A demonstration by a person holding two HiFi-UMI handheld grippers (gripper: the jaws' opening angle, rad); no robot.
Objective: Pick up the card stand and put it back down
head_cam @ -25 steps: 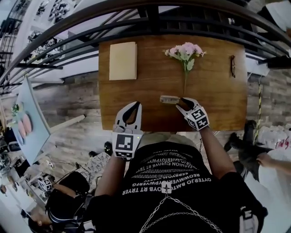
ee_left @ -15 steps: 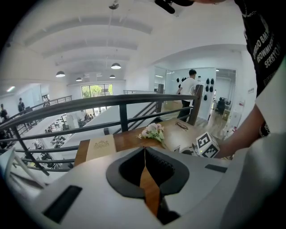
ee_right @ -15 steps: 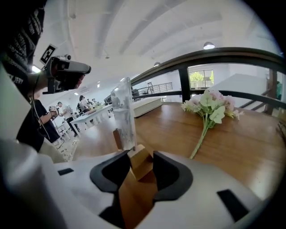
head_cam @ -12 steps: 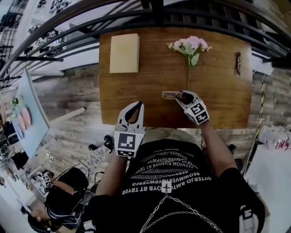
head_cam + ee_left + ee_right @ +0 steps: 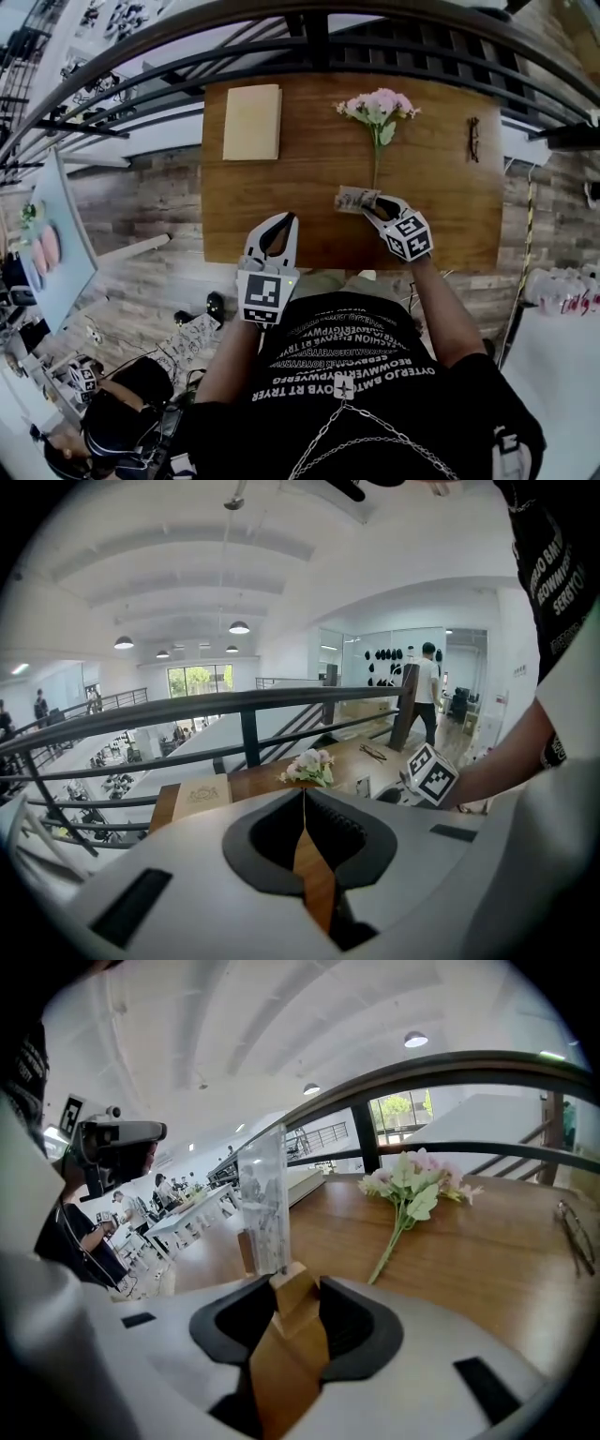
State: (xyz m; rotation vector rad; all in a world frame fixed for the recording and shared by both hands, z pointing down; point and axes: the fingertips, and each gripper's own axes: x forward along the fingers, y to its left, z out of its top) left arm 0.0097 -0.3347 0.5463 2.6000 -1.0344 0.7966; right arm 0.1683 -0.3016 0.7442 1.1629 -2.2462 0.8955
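Note:
The card stand (image 5: 354, 199), a clear panel (image 5: 262, 1194) in a small wooden base (image 5: 296, 1290), is near the front middle of the wooden table (image 5: 281, 192), just below the flower stem. My right gripper (image 5: 371, 203) has its jaws around the wooden base and they are still closing on it. The panel stands upright just beyond the fingertips of the right gripper (image 5: 293, 1283). My left gripper (image 5: 282, 218) hovers at the table's front edge, left of the stand. It is shut, its tips meeting with nothing between them in the left gripper (image 5: 303, 797) view.
A bunch of pink flowers (image 5: 378, 108) lies behind the stand, stem toward me. A beige book (image 5: 252, 123) sits at the back left and a pair of glasses (image 5: 474, 139) at the back right. A dark railing (image 5: 309, 42) runs behind the table.
The right gripper has closed in on the stand's base. The stand now looks larger and shows more of its face, as if tipped or raised slightly. The left gripper has barely moved.

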